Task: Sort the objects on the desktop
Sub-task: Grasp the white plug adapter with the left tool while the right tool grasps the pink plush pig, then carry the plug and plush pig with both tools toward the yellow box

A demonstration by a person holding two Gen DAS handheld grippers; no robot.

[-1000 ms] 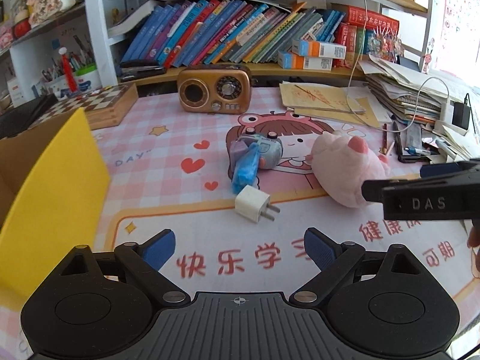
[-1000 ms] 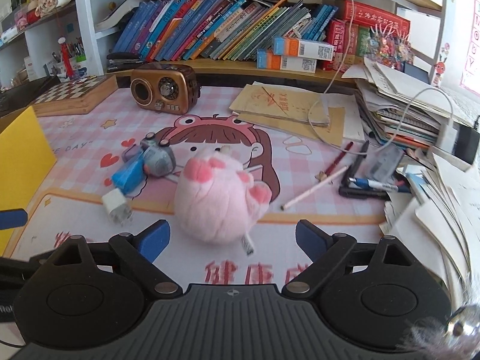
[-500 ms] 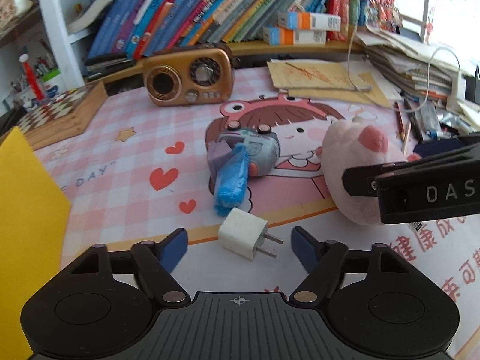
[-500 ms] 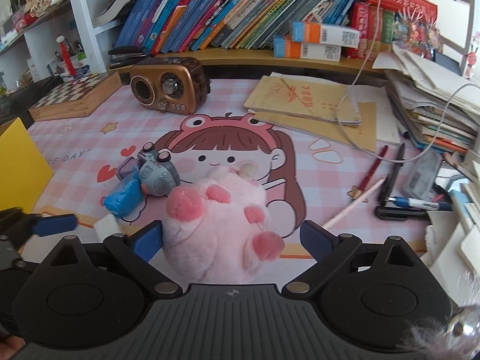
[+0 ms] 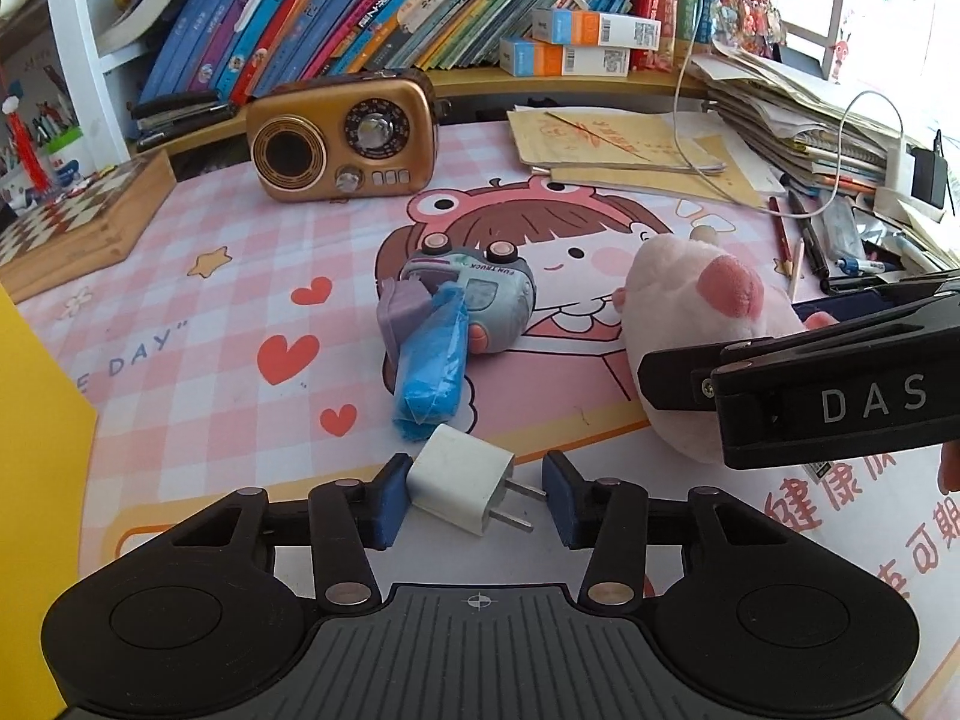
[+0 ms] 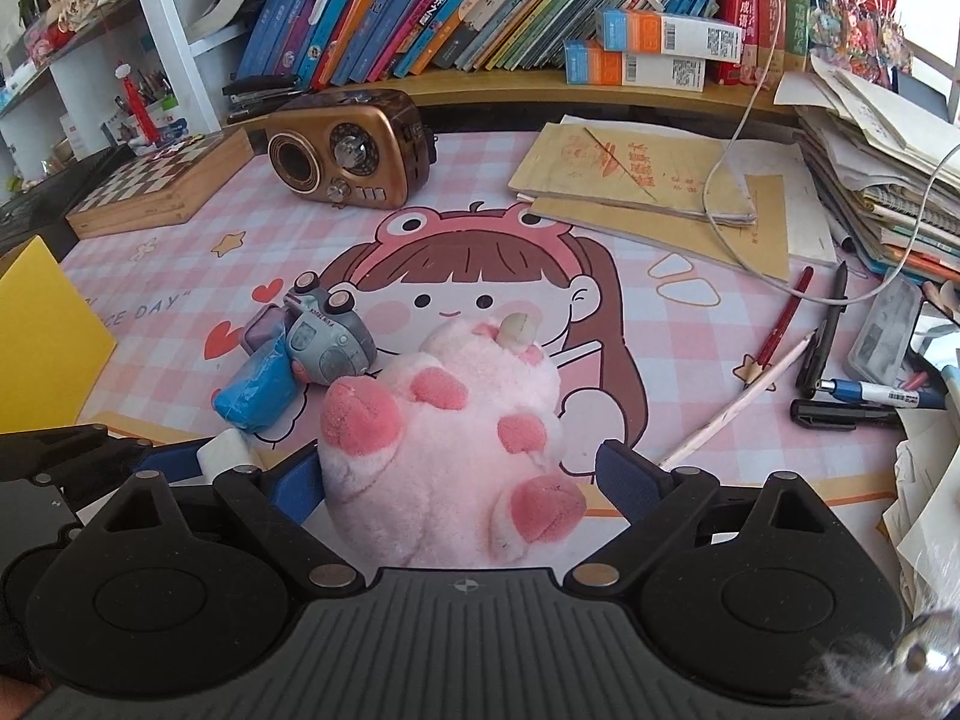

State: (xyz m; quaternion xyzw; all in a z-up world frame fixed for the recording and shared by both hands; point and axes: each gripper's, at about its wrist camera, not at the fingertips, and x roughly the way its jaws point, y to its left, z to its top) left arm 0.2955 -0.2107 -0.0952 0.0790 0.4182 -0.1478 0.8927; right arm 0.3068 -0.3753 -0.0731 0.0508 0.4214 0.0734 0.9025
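Note:
A white plug charger lies on the pink desk mat between the jaws of my left gripper. The jaws are closing: the left pad is at the charger's side, while the right pad stands just off the prongs. My right gripper straddles a pink plush toy, and its wide jaws are closing with a gap still showing on the right. Behind the charger lie a blue packet and a grey toy truck. The right gripper's black body crosses the left wrist view in front of the plush.
A yellow box wall stands at the left. At the back of the mat are a brown radio, a chessboard box and yellow booklets. Pens, a white cable and a paper stack crowd the right side.
Both grippers moved forward and down. The left one came around the charger and its jaws narrowed a lot. The right one came over the plush, which now fills its jaws.

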